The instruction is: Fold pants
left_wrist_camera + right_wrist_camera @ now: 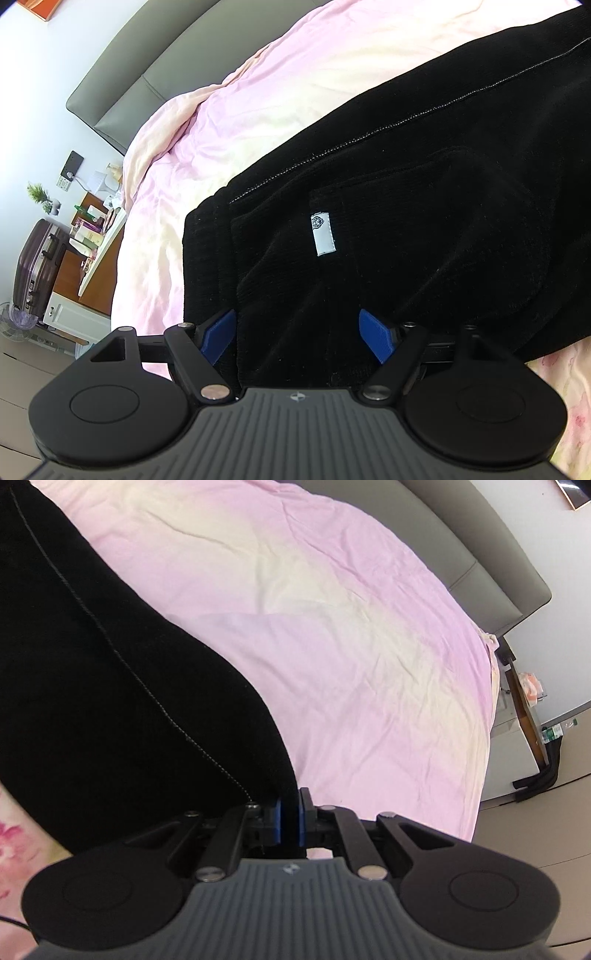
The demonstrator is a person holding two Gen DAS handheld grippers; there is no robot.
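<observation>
Here pants (406, 184) cover the pink bedsheet (229, 122).

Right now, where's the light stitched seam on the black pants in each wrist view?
Left wrist: the seam runs diagonally from upper right down to centre-left, above the white label.
Right wrist: the seam runs from top left down toward the closed jaws of the right gripper.
Shared landmark: the pink bedsheet beside the black pants, grey headboard beyond.
</observation>
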